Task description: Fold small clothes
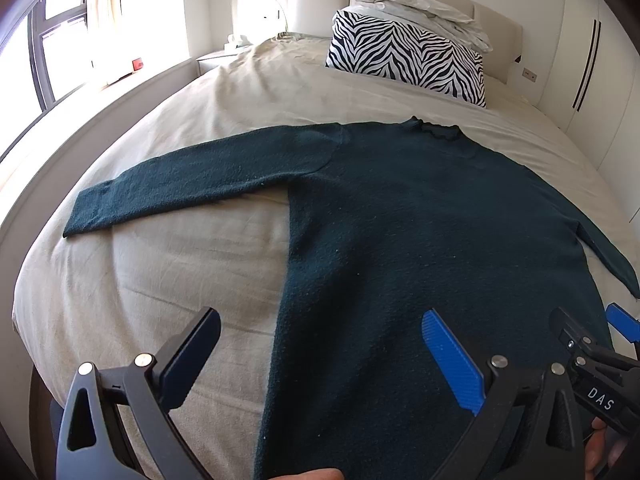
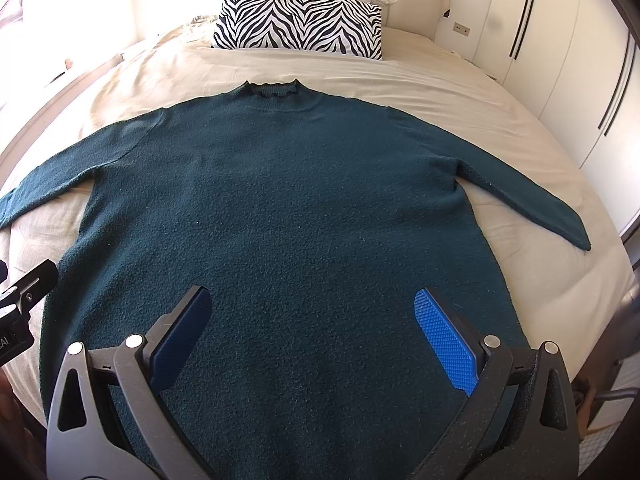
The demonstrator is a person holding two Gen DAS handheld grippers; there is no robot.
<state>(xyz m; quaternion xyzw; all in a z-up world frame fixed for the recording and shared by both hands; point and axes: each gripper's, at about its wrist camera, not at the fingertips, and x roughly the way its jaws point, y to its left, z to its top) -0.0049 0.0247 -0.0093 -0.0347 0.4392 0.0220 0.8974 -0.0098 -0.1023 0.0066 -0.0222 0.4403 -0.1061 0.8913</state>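
Note:
A dark teal long-sleeved sweater lies flat on the bed, collar toward the headboard, both sleeves spread out; it fills the right wrist view. My left gripper is open and empty above the sweater's lower left edge. My right gripper is open and empty above the sweater's lower middle. The right gripper also shows at the right edge of the left wrist view. Part of the left gripper shows at the left edge of the right wrist view.
The bed has a beige sheet. A zebra-print pillow and crumpled white bedding sit at the headboard. White wardrobe doors stand on the right, a window on the left.

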